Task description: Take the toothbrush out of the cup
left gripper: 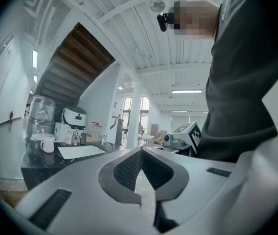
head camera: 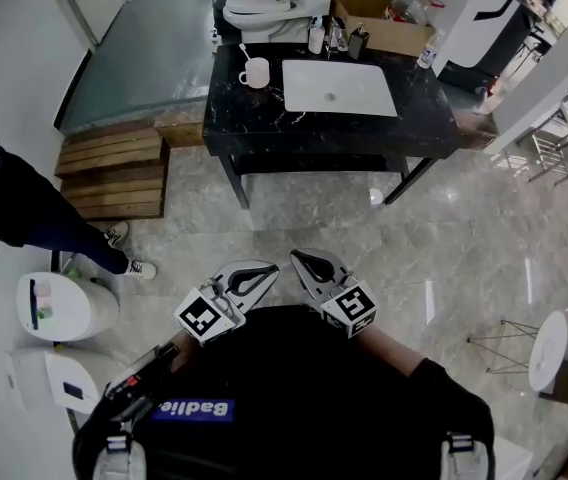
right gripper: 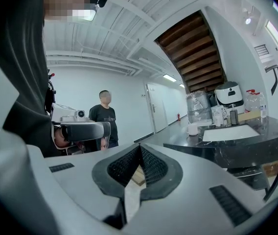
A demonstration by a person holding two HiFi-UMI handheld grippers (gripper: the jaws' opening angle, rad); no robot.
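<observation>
A white cup point(head camera: 255, 73) stands on the black counter point(head camera: 254, 118), left of the white sink point(head camera: 339, 87), far ahead of me. A thin toothbrush point(head camera: 243, 53) sticks up out of it. My left gripper point(head camera: 272, 268) and right gripper point(head camera: 297, 259) are held close to my body, well short of the counter, tips near each other. Both are shut with nothing between the jaws. The left gripper view shows its gripper point(left gripper: 141, 150) with the cup point(left gripper: 47, 144) small at the far left. From the right gripper point(right gripper: 140, 146), the cup point(right gripper: 193, 129) is distant on the right.
Bottles point(head camera: 329, 36) stand behind the sink. A toilet point(head camera: 259, 6) and a cardboard box point(head camera: 389, 30) lie beyond the counter. Wooden steps point(head camera: 114, 166) sit at its left. A person's legs point(head camera: 34, 223) and white bins point(head camera: 59, 306) are at my left.
</observation>
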